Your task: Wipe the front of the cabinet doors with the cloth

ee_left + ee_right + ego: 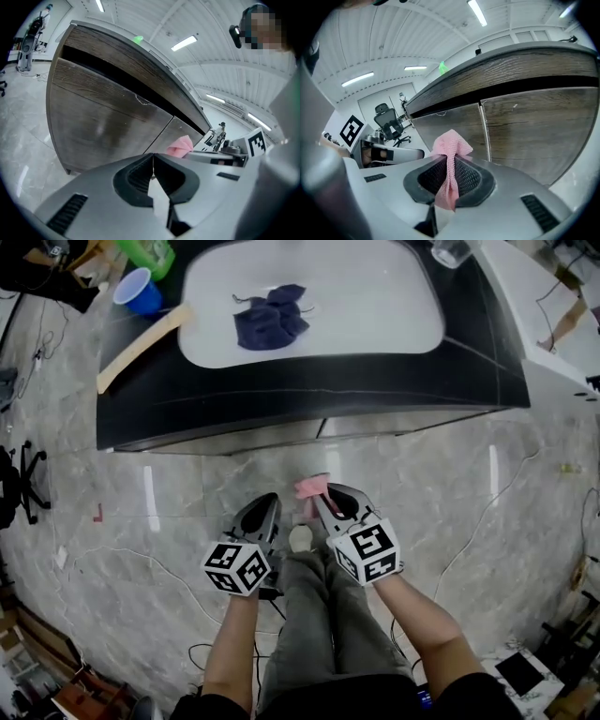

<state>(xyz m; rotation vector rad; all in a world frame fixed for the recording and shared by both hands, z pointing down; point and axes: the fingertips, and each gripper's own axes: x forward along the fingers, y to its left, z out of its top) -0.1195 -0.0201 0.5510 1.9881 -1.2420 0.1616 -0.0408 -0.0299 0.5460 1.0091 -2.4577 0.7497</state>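
Fingers of the right gripper [449, 161] clamp a pink cloth [451, 144]; the left gripper [153, 158] is clenched on nothing. Both hang short of the cabinet doors [534, 126], so wiping seems not yet begun. Beyond, a blue rag [270, 317] lies on the bench [394, 306].

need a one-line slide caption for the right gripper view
Right gripper shut on a pink cloth, facing the wood-grain cabinet doors, not yet touching them.
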